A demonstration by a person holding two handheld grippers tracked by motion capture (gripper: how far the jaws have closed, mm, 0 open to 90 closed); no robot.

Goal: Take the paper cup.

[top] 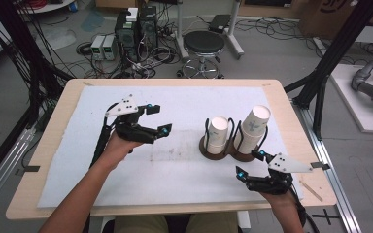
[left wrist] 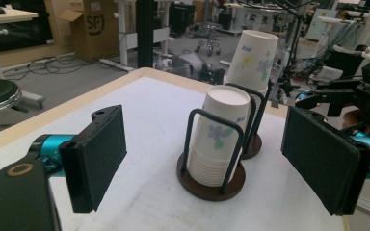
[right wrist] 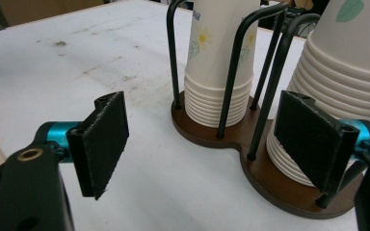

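Two stacks of upside-down white paper cups stand in a black wire holder on a brown double base [top: 223, 154]. The shorter stack [top: 217, 135] is on the left and the taller stack [top: 252, 128] on the right. My left gripper [top: 159, 119] is open, left of the holder, with nothing between its jaws. In the left gripper view the shorter stack [left wrist: 219, 134] stands ahead between the pads [left wrist: 96, 159], apart from them. My right gripper [top: 250, 163] is open just in front of the base. In the right gripper view the taller stack [right wrist: 351, 72] is close behind the right pad [right wrist: 313, 139].
A white mat [top: 175, 165] covers the wooden table [top: 53, 145]. Beyond the far edge are a black stool [top: 203, 46], computer towers [top: 136, 29] and loose cables on the floor. A black frame post [top: 330, 63] rises at the right.
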